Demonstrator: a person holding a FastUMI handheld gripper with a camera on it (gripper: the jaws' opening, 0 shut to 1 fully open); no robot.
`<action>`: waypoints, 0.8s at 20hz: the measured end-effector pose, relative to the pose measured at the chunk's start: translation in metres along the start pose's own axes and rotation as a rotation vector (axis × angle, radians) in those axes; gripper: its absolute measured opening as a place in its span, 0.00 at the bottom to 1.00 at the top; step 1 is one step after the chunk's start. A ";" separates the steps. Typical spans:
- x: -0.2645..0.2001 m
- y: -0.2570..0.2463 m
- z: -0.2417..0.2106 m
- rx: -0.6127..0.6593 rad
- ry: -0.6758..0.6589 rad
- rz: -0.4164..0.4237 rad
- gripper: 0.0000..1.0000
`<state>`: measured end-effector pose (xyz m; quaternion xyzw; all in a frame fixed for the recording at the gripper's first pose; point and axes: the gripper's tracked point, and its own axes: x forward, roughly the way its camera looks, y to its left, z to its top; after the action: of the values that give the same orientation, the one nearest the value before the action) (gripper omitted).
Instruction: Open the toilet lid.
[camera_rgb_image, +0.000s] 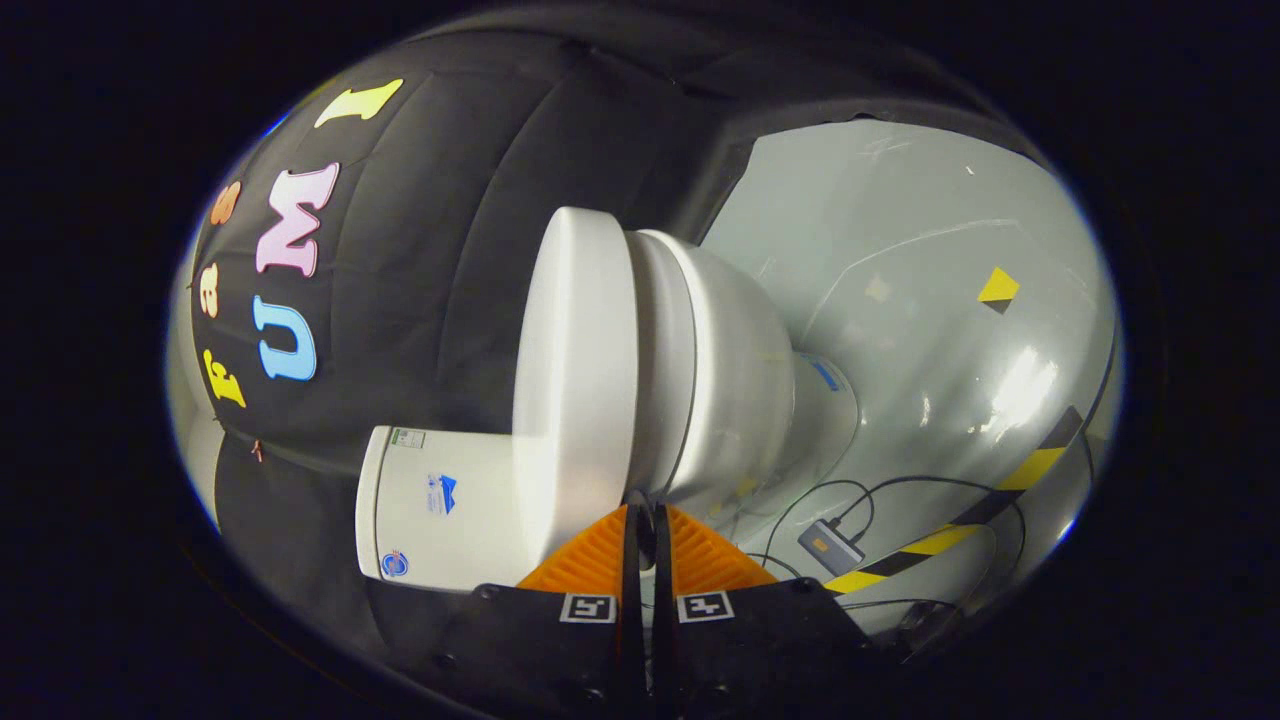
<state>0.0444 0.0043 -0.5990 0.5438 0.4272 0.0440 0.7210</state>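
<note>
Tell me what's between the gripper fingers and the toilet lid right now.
Nothing. In the gripper view the gripper has its orange fingers pressed together, tips right at the edge of the closed toilet lid, beside the seat.

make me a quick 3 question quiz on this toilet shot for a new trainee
1. True or false: the toilet lid is already lifted clear of the seat.
2. How do the gripper fingers stand? A) wide apart B) pressed together with nothing held C) clamped on the lid
3. Fill in: the small grey box with cables lies on the ____.

Key
1. False: the lid lies flat against the seat, closed.
2. B: the orange fingers meet, and their tips sit just at the seam where lid and seat join.
3. Floor, beside the striped tape.
</note>
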 end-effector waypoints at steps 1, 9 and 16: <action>-0.001 0.003 0.004 -0.023 -0.007 -0.016 0.08; -0.019 0.039 0.008 -0.228 -0.048 -0.187 0.08; -0.038 0.097 0.009 -0.353 -0.122 -0.296 0.08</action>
<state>0.0649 0.0167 -0.4977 0.3425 0.4434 -0.0211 0.8280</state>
